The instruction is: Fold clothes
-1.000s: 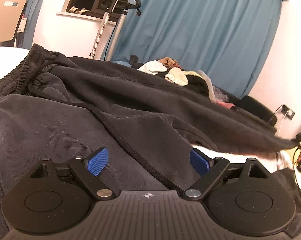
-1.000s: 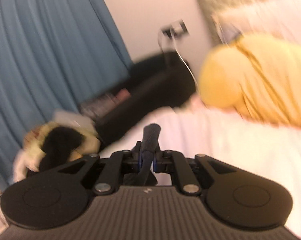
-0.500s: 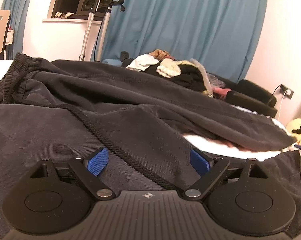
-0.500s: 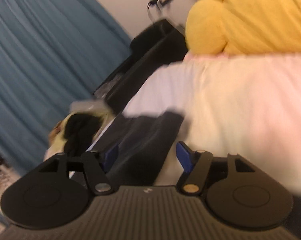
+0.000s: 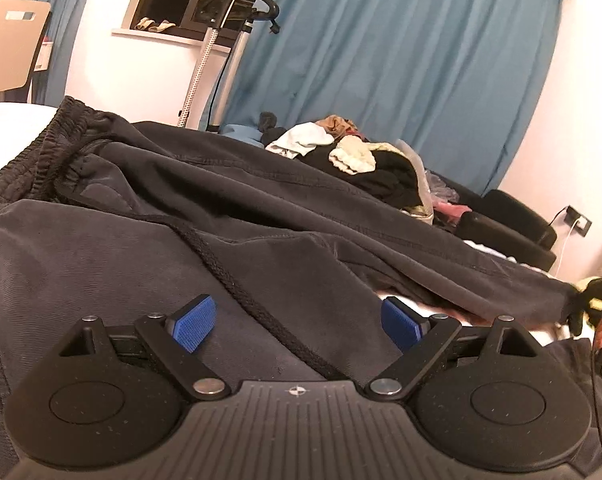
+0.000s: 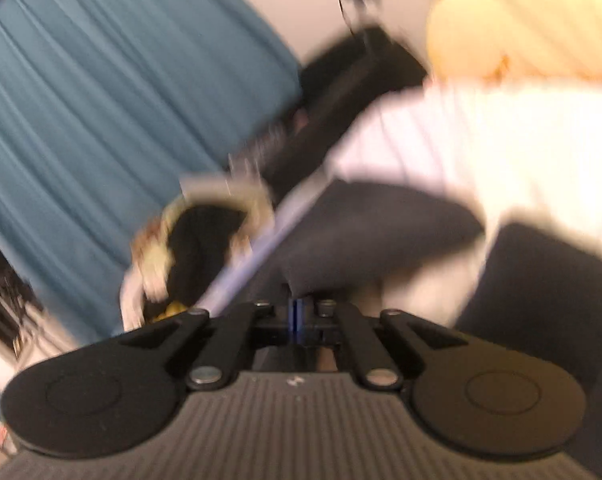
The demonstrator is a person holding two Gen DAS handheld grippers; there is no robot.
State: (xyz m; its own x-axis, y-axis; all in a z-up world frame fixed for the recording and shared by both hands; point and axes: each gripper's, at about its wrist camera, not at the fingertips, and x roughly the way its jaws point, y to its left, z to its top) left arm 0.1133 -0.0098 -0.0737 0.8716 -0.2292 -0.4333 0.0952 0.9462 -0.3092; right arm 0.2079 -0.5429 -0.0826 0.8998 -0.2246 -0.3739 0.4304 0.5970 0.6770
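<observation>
Dark grey trousers (image 5: 229, 216) lie spread on the white bed, waistband at the left, a black drawstring (image 5: 237, 284) running across the cloth. My left gripper (image 5: 297, 326) is open and rests low over the trousers, the drawstring between its blue pads (image 5: 191, 322). In the blurred right wrist view my right gripper (image 6: 299, 314) is shut on the end of a trouser leg (image 6: 373, 232). That far leg end shows in the left wrist view (image 5: 553, 292) beside the right gripper.
A pile of mixed clothes (image 5: 353, 156) lies behind the trousers. A black sofa (image 5: 513, 224), blue curtains (image 5: 401, 52) and a garment steamer stand (image 5: 209, 60) stand further back. A yellow pillow (image 6: 521, 20) lies on the white bed (image 6: 501, 148).
My right gripper, shut a second ago, opened, then closed on the trouser leg end. The left gripper stayed open on the trousers, its view shifting only slightly.
</observation>
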